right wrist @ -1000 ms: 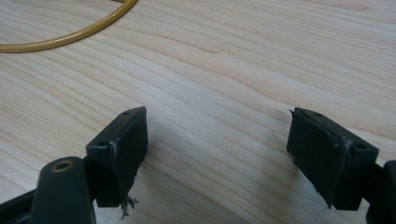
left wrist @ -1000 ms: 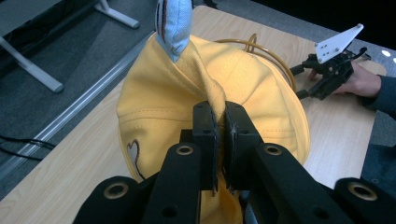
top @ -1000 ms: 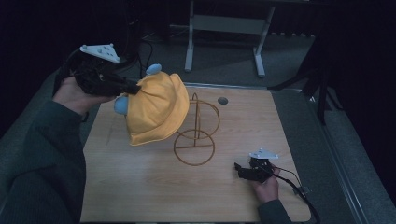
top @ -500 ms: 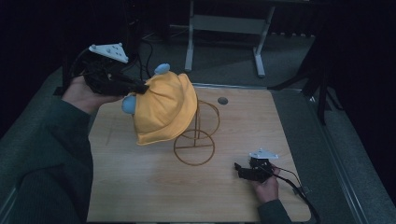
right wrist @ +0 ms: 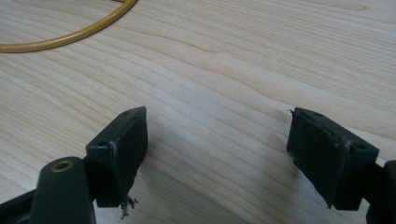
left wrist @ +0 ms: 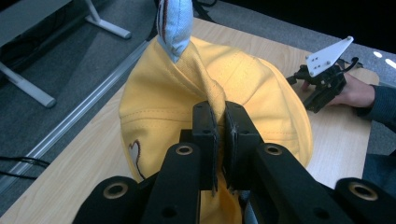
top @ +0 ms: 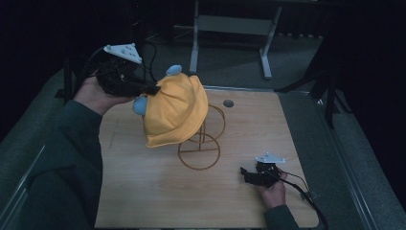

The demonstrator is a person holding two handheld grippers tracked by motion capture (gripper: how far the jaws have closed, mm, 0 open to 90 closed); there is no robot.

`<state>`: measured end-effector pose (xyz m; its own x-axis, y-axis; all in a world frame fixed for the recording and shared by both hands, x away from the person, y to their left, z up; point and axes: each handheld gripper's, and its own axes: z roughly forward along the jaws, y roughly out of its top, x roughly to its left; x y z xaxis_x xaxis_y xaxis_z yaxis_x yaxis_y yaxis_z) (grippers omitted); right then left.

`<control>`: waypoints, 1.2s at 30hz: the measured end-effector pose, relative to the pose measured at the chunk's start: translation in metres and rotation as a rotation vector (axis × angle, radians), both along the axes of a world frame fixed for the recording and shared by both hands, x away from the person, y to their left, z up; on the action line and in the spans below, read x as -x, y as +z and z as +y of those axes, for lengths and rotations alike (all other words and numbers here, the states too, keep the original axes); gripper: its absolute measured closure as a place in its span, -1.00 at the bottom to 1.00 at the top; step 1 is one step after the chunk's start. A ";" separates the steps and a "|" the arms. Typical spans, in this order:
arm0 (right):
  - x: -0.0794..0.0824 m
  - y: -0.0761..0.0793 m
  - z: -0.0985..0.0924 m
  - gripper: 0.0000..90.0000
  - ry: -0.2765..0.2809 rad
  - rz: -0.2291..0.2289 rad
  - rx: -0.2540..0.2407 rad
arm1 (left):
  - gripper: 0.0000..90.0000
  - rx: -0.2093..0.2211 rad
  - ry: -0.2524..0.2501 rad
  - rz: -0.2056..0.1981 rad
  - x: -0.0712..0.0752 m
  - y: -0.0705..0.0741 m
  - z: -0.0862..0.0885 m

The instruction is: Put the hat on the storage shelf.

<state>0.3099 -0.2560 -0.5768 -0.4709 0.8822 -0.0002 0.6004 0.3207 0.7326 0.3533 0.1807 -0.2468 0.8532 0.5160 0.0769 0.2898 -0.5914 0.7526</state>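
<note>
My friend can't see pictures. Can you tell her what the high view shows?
A left claw pinches a yellow hat with light blue ears and holds it against a wire hat stand on a wooden table. The right claw rests open on the table near the front right corner.

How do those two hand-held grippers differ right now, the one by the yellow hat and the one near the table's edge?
The left hand-held gripper is raised, while the right hand-held gripper rests low on the wooden table. The left one's jaws are shut, pinching a fold of the yellow hat; the right one's jaws stand wide apart with nothing between. Both have black jaws.
</note>
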 end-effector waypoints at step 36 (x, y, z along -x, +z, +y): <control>0.000 0.000 0.000 -0.56 0.004 -0.002 0.003 | 0.87 -0.081 -0.026 0.020 -0.022 -0.014 -0.047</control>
